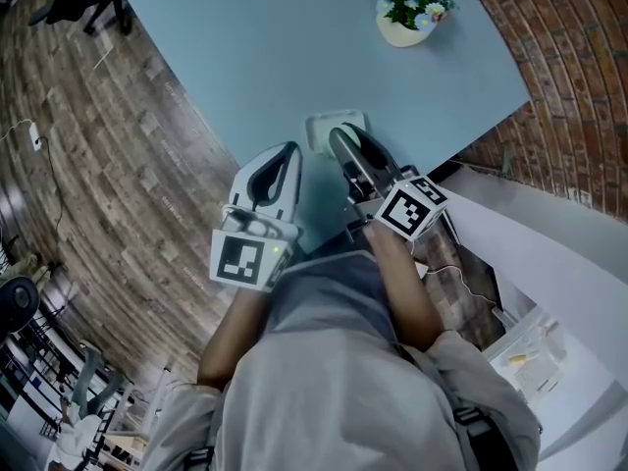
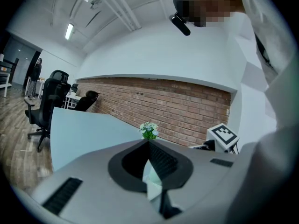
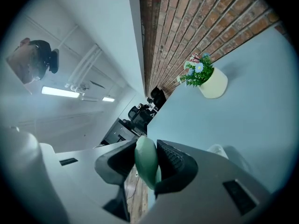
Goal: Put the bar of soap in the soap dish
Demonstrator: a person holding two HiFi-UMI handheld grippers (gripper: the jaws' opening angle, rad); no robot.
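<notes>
Presently: right tongs [image 3: 147, 147] clenched on green bar of soap [image 3: 145, 164], poised over the soap dish [image 1: 322, 126] near counter [image 1: 294, 47] edge, evidently for lowering in. Left tongs [image 2: 148, 143] closed, empty, parked alongside.

Three viewpoints are used here. The head view is taken from high up, aimed steeply down past the person's chest onto the pale blue table [image 1: 294, 47], with the left gripper [image 1: 290, 150] and right gripper [image 1: 340, 137] caught close below. Each gripper view is shot low along its own jaws, nearly level across the tabletop; the right one is rolled sideways. The flower pot [image 1: 407, 13] is shared by all three.
</notes>
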